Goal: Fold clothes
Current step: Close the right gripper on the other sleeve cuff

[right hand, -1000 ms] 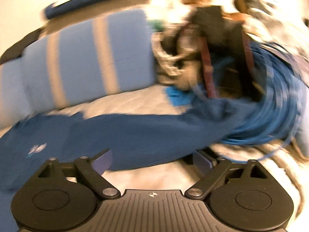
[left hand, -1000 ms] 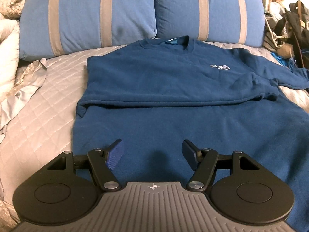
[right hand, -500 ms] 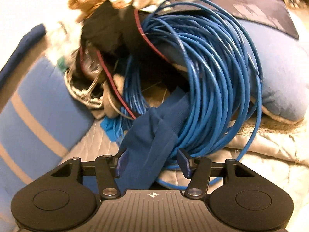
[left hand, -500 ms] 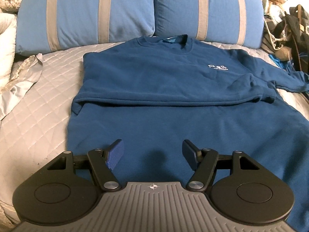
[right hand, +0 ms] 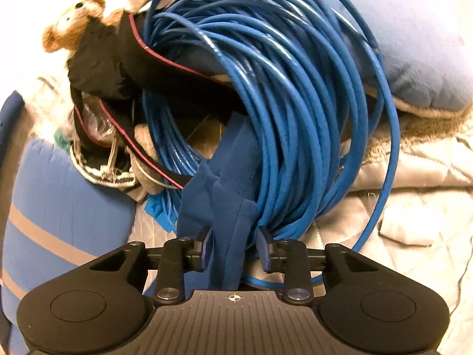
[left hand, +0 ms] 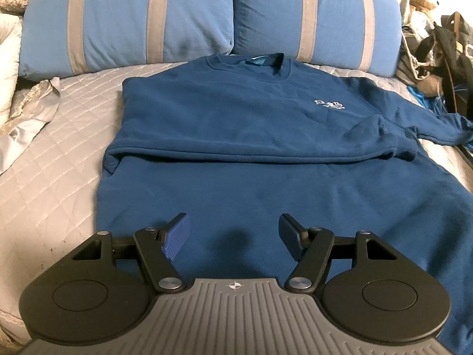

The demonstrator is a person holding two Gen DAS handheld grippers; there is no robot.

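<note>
A navy sweatshirt (left hand: pixel 236 124) lies flat on the quilted bed (left hand: pixel 59 153), chest up, with one sleeve folded across its body. My left gripper (left hand: pixel 233 233) hovers open over the lower part of the sweatshirt, with nothing between its fingers. The other sleeve (left hand: pixel 428 118) stretches out to the right. In the right wrist view this sleeve's end (right hand: pixel 230 177) lies bunched against a coil of blue cable (right hand: pixel 295 103). My right gripper (right hand: pixel 233 247) is closing around the bunched cloth. Its pads stand close on either side, with a thin gap on the right.
Two blue pillows with beige stripes (left hand: pixel 133 20) (left hand: pixel 310 14) line the head of the bed. A teddy bear (right hand: pixel 74 23), a dark bag (right hand: pixel 118 68) and a pale blue cushion (right hand: pixel 414 44) crowd around the cable coil. Crumpled bedding (left hand: pixel 29 112) lies at the left edge.
The right gripper rolled and travelled along the sleeve to its end by the cable coil, and its jaws narrowed around the cloth. The left gripper kept still and open.
</note>
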